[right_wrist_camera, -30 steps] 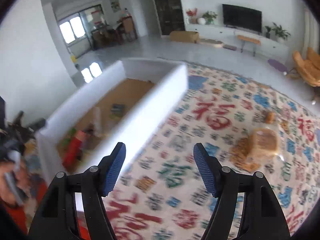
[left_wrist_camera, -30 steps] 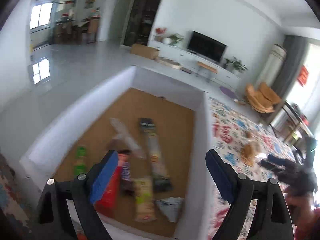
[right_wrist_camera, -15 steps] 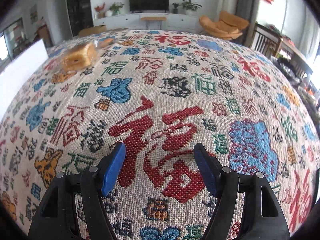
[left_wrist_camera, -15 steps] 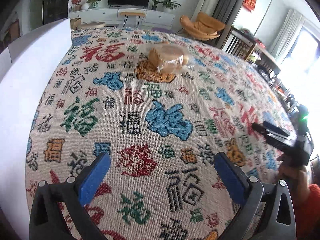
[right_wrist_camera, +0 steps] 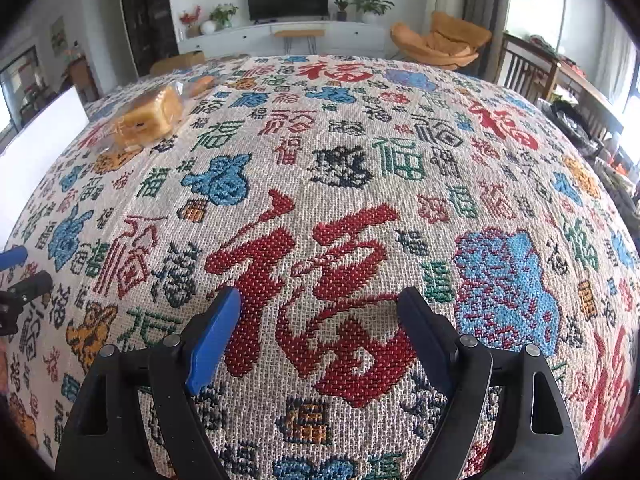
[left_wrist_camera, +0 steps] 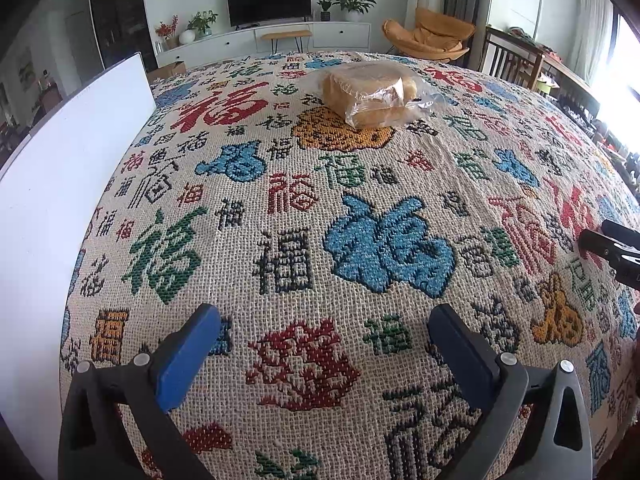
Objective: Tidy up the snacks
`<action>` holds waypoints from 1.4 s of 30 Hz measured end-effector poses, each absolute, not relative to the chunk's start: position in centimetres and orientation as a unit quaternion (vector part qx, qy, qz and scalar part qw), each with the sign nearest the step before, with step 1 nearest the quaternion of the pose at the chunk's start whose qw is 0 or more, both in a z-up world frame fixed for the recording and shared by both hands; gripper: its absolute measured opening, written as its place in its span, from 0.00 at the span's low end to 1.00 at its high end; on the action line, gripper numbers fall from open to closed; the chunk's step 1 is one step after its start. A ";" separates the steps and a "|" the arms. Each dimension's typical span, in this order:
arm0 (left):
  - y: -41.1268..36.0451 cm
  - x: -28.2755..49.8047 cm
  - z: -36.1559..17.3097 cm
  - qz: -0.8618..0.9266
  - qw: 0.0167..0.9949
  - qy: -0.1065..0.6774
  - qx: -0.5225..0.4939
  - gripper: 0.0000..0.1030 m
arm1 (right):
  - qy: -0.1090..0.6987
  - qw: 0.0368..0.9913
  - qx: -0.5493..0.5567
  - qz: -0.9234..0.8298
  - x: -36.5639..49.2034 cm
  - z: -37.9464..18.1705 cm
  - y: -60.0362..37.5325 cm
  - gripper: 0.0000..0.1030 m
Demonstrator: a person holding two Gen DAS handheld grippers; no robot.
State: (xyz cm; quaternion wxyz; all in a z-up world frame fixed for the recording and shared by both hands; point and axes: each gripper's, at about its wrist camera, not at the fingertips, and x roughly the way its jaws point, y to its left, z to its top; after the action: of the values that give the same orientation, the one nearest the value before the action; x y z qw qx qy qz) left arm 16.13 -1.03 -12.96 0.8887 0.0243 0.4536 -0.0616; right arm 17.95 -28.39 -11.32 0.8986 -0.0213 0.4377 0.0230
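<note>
One patterned cloth (left_wrist_camera: pixel 360 240) covers the table; a white box (left_wrist_camera: pixel 60 184) stands at its left edge. The bagged bread (left_wrist_camera: pixel 370 94) lies far ahead, awaiting pickup. Left gripper (left_wrist_camera: pixel 324 344) and right gripper (right_wrist_camera: pixel 320 320), jaws having just spread wide, hold nothing.

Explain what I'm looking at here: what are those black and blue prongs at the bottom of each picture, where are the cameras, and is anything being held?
No robot arm here: a person carries a hand-held gripper in each hand, each with a fisheye camera looking forward along its two fingers. The prongs are those fingers. One picture is from the left hand-held gripper, the other from the right hand-held gripper. Both are open and empty; their jaws have just been opening. They point down at a patterned woven cloth. On it lies one bagged bread loaf, farther off, untouched. A white box wall stands at the cloth's left edge.
</note>
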 end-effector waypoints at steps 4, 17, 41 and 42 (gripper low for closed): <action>-1.0 16.1 -13.0 -0.062 0.889 0.454 0.024 1.00 | 0.437 0.899 -0.022 0.023 17.6 -11.5 -28.4 0.82; -1.1 16.1 -12.9 -0.062 0.889 0.454 0.024 1.00 | 0.437 0.899 -0.021 0.023 17.6 -11.5 -28.4 0.82; -1.1 16.1 -13.0 -0.062 0.889 0.453 0.025 1.00 | 0.438 0.899 -0.021 0.023 17.6 -11.5 -28.4 0.82; -1.0 16.0 -13.0 -0.062 0.889 0.453 0.025 1.00 | 0.438 0.899 -0.021 0.023 17.6 -11.5 -28.4 0.82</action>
State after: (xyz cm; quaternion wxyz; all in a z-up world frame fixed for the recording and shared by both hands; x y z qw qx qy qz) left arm 16.05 -1.04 -12.95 0.8890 0.0246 0.4531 -0.0620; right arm 17.61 -28.38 -11.46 0.8986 -0.0207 0.4376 0.0235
